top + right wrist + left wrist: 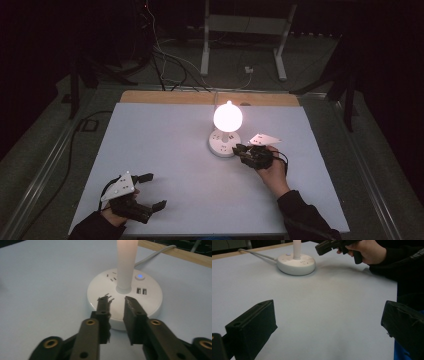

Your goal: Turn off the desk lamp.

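Note:
A lamp with a glowing round bulb (228, 116) stands on a white stem (126, 265) rising from a round white socket base (223, 142) near the table's middle. A small blue light (140, 276) shines on top of the base (150, 297). My right gripper (240, 148) hovers at the base's right side, pointing at it. Its jaws (117, 300) are drawn almost together with nothing between them. My left gripper (156, 190) rests near the front left, jaws wide open and empty (329, 312). In the left gripper view, the base (295, 263) and right gripper (318, 248) sit far off.
A pale sheet (175, 150) covers the table, and a wooden strip (165, 97) shows along its back edge. The base's grey cable (216, 97) runs off the back. On the dark floor behind the table are loose cables and a white stand frame (245, 30).

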A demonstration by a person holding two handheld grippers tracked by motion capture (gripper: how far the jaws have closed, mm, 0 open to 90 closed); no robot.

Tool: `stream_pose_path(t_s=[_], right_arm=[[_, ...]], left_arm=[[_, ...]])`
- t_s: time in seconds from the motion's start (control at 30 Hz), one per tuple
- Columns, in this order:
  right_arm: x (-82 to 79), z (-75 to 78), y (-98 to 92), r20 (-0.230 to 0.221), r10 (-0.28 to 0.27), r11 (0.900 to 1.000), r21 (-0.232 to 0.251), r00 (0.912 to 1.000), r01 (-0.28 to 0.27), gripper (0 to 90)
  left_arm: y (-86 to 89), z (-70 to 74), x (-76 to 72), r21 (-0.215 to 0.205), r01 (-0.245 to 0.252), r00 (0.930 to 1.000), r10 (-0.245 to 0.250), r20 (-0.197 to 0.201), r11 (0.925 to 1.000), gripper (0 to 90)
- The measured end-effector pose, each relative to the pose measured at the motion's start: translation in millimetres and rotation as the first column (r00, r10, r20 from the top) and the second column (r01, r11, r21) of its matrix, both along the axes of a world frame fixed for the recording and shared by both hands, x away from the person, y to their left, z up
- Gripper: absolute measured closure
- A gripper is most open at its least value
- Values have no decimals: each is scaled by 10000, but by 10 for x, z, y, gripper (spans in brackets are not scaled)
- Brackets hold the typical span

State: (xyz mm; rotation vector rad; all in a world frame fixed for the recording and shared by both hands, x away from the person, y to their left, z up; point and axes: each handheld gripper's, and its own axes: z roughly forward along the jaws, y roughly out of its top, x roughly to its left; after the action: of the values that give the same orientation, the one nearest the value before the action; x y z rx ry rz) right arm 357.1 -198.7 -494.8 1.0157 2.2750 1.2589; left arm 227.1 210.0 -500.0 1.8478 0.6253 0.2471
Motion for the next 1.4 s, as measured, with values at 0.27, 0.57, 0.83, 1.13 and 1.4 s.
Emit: stream_pose_path(t_s=[0.27, 0.57, 0.83, 1.13, 1.4], right_arm=[[51, -30, 40, 292, -132, 9981, -598, 9995, 150, 860], [131, -72, 80, 510, -688, 9946, -739, 9963, 724, 900], [202, -104, 102, 510, -884, 9926, -784, 9948, 922, 900], [278, -145, 119, 416, -1120, 9903, -782, 9928, 1150, 900], [320, -167, 129, 367, -1213, 9893, -772, 9919, 1238, 900]], left_arm=[[0, -2, 0, 29, -10, 10000, 10, -8, 10000, 4], [-2, 0, -4, 54, -2, 10000, 2, 18, 10000, 4], [0, -1, 0, 33, -16, 10000, 16, -9, 10000, 4], [-2, -1, -2, 76, -6, 10000, 5, 8, 10000, 4], [-1, -2, 2, 24, -32, 10000, 32, -21, 10000, 4]])
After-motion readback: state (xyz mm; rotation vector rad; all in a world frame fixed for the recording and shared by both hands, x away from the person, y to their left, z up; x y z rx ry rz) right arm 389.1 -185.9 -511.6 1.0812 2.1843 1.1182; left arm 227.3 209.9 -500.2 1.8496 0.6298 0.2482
